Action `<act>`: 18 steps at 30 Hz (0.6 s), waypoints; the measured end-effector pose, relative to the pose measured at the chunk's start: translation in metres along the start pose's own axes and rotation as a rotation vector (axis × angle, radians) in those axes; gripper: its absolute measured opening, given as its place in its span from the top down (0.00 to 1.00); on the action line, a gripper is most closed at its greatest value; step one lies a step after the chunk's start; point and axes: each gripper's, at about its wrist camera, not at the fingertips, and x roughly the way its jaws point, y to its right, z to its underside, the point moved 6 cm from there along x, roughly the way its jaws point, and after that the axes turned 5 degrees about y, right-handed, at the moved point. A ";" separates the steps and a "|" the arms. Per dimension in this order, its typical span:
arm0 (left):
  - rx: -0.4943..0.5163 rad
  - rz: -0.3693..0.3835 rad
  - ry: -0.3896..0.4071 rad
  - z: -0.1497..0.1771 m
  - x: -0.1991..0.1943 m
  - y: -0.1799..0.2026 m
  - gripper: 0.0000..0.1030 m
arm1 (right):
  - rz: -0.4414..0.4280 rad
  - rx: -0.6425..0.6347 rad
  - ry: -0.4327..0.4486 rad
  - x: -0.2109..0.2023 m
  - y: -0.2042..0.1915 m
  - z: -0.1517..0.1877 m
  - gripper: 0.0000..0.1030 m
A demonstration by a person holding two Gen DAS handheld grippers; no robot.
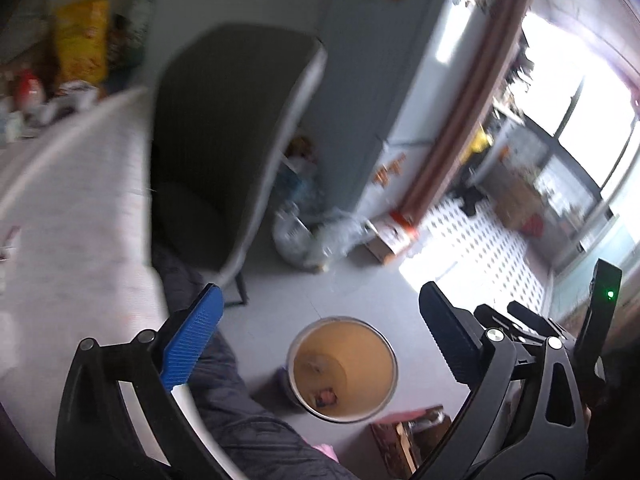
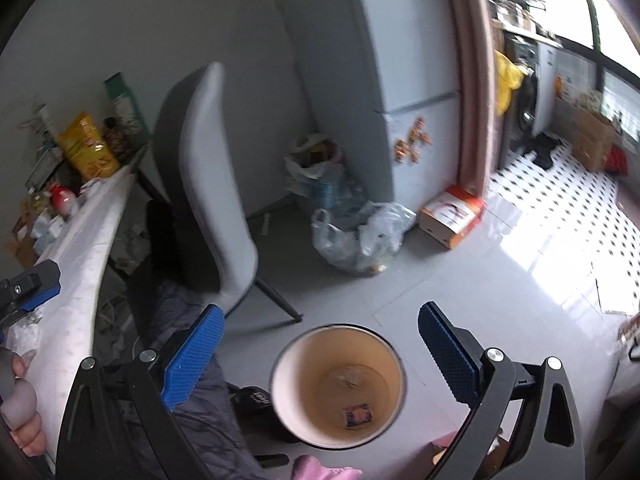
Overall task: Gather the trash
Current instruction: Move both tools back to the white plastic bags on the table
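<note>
Jaws of both grippers spread over the bin (image 1: 344, 368) (image 2: 338, 384); only the right view shows the person's hand (image 2: 22, 404).

One round bin (image 2: 338, 386) stands on the floor, and one small printed wrapper (image 2: 357, 416) lies inside it. One chair (image 2: 216, 184) with a pale shell. One bench (image 2: 80, 280) under a white cover. One fridge (image 2: 404, 92), carrying several small orange magnets too blurred to count exactly. Two plastic bags sit by the fridge: a clear one (image 2: 360, 236) in front and a white one (image 2: 316, 160) behind. One orange-and-white cardboard box (image 2: 450, 216). One yellow snack packet (image 2: 88, 148) on the bench. Two blue fingers (image 2: 192, 360) show in each wrist view
</note>
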 end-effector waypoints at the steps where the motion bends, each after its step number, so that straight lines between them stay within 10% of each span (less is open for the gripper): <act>1: -0.007 -0.028 0.016 -0.002 -0.008 -0.008 0.06 | -0.015 -0.016 0.016 -0.004 -0.013 -0.003 0.07; 18: -0.165 -0.344 0.297 -0.008 -0.148 -0.137 0.05 | -0.163 -0.142 0.081 -0.053 -0.171 -0.010 0.07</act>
